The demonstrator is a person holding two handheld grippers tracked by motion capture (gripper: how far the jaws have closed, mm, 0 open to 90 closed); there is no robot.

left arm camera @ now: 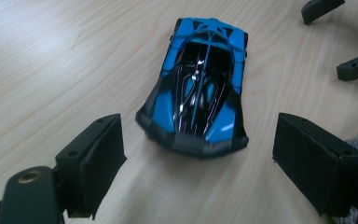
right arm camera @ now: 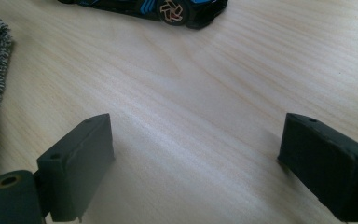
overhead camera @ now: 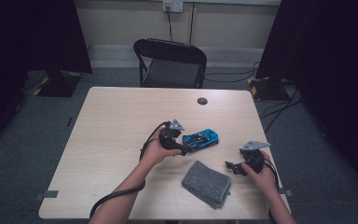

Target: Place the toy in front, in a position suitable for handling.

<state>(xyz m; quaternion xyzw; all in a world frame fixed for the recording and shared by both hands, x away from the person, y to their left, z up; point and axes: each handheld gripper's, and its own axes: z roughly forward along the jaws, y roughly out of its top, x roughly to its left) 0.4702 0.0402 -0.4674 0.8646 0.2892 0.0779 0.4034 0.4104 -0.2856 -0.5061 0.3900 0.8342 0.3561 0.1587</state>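
The left gripper (overhead camera: 185,148) sits on the wooden surface (overhead camera: 116,121) with its jaws spread wide, just short of the blue toy sports car (overhead camera: 200,138); in the left gripper view the car (left arm camera: 196,88) lies ahead of the jaws, one end toward them, untouched. The right gripper (overhead camera: 231,166) hangs released too, near a folded grey cloth (overhead camera: 207,182), well apart from the car.

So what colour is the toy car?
The toy car is bright blue with black panels and stripes. The left gripper view shows it best.
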